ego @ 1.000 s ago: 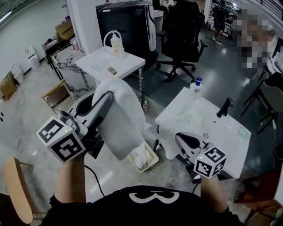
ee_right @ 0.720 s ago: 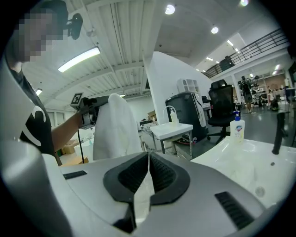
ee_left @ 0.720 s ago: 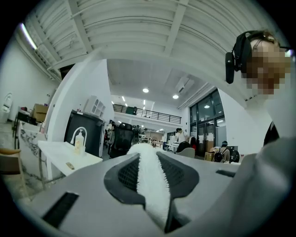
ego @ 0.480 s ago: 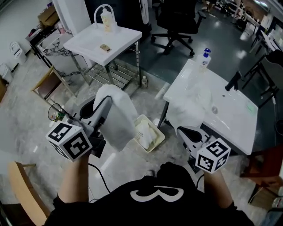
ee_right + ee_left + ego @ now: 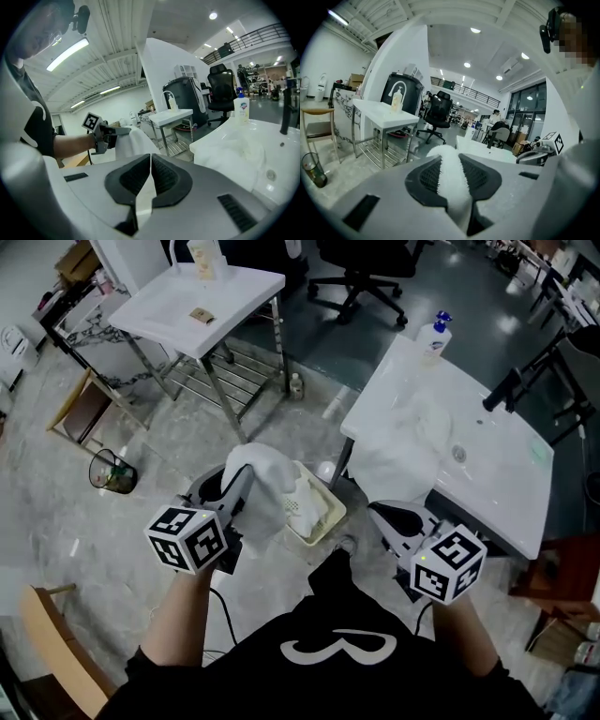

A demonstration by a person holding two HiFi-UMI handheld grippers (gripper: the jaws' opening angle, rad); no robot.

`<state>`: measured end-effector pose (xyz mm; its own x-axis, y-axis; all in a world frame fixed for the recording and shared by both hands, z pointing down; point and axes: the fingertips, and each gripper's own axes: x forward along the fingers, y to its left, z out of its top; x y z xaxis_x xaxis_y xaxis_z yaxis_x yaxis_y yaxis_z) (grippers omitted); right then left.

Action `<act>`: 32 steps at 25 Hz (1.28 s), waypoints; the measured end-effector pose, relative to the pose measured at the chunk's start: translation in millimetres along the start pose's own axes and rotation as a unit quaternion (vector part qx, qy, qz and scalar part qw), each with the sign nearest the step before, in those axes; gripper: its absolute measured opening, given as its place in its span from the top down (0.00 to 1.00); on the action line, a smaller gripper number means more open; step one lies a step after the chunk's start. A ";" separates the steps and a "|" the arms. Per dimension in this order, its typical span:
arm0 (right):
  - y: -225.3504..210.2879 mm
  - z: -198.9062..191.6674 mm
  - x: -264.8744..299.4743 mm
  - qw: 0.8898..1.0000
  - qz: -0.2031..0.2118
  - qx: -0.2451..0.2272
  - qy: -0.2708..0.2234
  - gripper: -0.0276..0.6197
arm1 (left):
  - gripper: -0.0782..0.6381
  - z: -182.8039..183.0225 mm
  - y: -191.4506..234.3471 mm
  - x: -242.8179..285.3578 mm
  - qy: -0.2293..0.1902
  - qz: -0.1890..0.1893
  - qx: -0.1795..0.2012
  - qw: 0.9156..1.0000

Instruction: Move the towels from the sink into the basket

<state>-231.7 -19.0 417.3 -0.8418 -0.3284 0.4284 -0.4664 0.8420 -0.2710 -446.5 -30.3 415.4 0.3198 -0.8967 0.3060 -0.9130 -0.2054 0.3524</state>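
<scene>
While the jaws of the left gripper (image 5: 242, 486) clamp a white towel (image 5: 270, 486) hanging over the basket (image 5: 330, 517) on the floor, the jaws of the right gripper (image 5: 386, 517) sit closed and empty beside the sink (image 5: 502, 479), where another towel (image 5: 403, 442) lies.

We see white terry towel (image 5: 265, 486) hanging over cream plastic basket (image 5: 325, 524) | second white towel (image 5: 394, 454) draped on white sink (image 5: 511, 498) left edge

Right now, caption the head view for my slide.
Left tool holds white towel over basket; another towel lies in sink.
</scene>
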 end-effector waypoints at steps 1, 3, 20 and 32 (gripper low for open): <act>-5.5 -1.4 0.8 1.000 0.001 0.006 0.001 0.94 | 0.78 -11.7 1.4 10.4 0.013 0.002 0.002 1.000; -17.3 -3.4 1.9 1.000 0.001 0.013 0.005 0.94 | 0.78 -34.3 6.1 30.0 0.035 0.011 0.001 0.999; -94.7 -29.4 -13.2 0.998 -0.003 0.051 0.043 0.94 | 0.78 -215.1 58.9 162.2 0.206 0.079 -0.015 0.975; -136.6 -28.8 -19.6 0.996 -0.025 0.076 0.048 0.94 | 0.70 -285.2 85.3 217.8 0.299 0.090 -0.057 0.948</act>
<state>-143.7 -115.3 470.7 -0.7906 -0.3196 0.5224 -0.5485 0.7489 -0.3719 -382.5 -131.2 764.4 0.2796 -0.5235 0.8048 -0.9440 0.0032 0.3300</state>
